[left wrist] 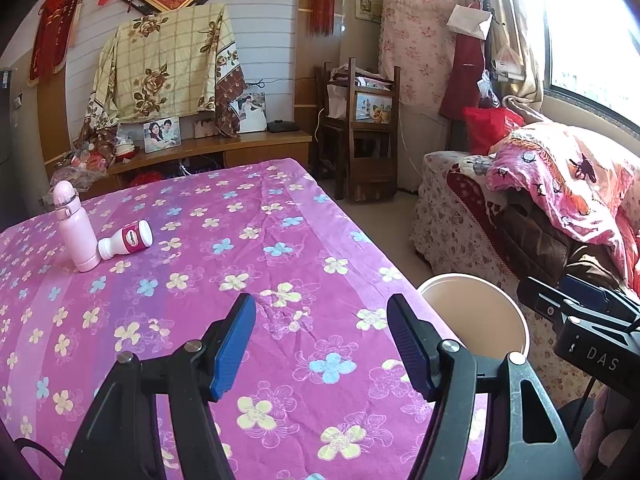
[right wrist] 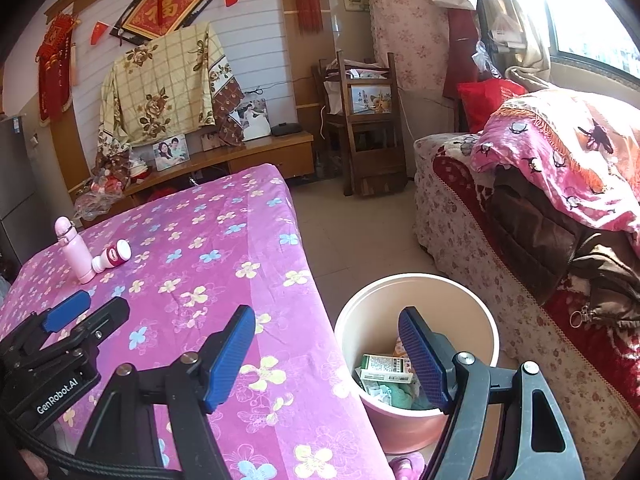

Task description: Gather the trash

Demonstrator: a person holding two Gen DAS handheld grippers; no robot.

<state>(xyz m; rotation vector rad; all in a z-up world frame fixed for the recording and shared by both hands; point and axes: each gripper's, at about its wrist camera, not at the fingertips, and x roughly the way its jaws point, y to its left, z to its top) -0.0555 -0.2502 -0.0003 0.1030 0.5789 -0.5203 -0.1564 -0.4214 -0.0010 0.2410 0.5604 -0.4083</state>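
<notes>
Both my tools hang spread and empty: left tool [left wrist: 322, 346], right tool [right wrist: 326, 354]. The small white bottle [left wrist: 127, 243] lies toppled far ahead-left, touching the pink flask [left wrist: 76, 228]. I'd pinch its body crosswise, then carry it right to the bin [right wrist: 416, 280].

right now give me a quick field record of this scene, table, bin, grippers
surface: pink flowered tablecloth
upright item: pale pink flask-shaped bottle, far left of the cloth
lying item: small white bottle with red label, on its side against the flask
bin: round pink plastic bucket on the floor beside the table
bin contents: green-and-white carton, crumpled scraps
left gripper: open, empty, over the cloth
right gripper: open, empty, by the bucket
</notes>
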